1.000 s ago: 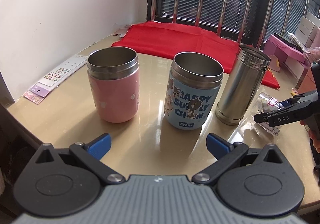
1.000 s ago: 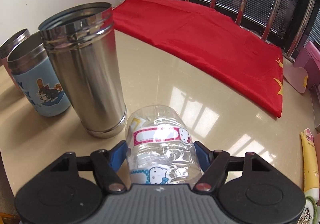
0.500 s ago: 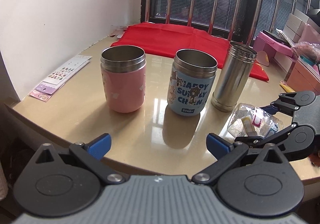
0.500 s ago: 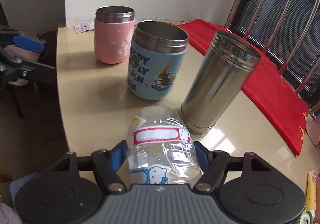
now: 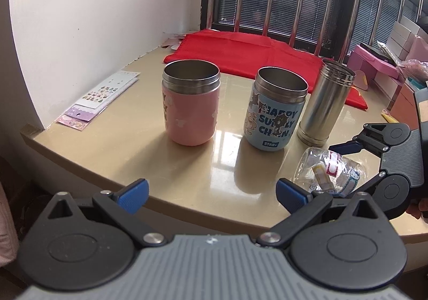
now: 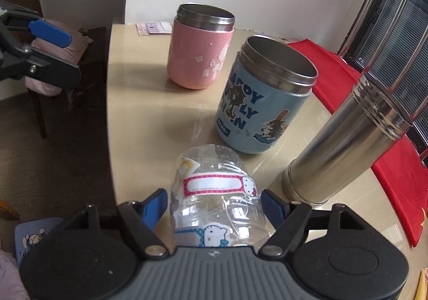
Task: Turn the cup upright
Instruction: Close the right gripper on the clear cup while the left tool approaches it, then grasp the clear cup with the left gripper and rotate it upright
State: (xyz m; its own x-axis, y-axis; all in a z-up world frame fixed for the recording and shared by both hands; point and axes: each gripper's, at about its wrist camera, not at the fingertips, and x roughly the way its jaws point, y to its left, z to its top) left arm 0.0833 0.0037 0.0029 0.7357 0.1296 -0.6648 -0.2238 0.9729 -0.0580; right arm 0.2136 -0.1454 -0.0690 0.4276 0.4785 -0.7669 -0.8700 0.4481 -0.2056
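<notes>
Right gripper [image 6: 215, 205] held low and level over the table's near edge, blue pads [image 6: 271, 206] flanking a clear plastic cup [image 6: 214, 193] with cat stickers; jaws set around the cup, firm contact not clear from either view. Cup lying on its side on the beige table [image 5: 133, 145], just in front of the tall steel flask [image 5: 325, 104] and the blue jar [image 5: 275, 110]. Left gripper [image 5: 211, 193] hovering short of the table edge, jaws spread wide on nothing, aimed towards the pink jar [image 5: 191, 107]
</notes>
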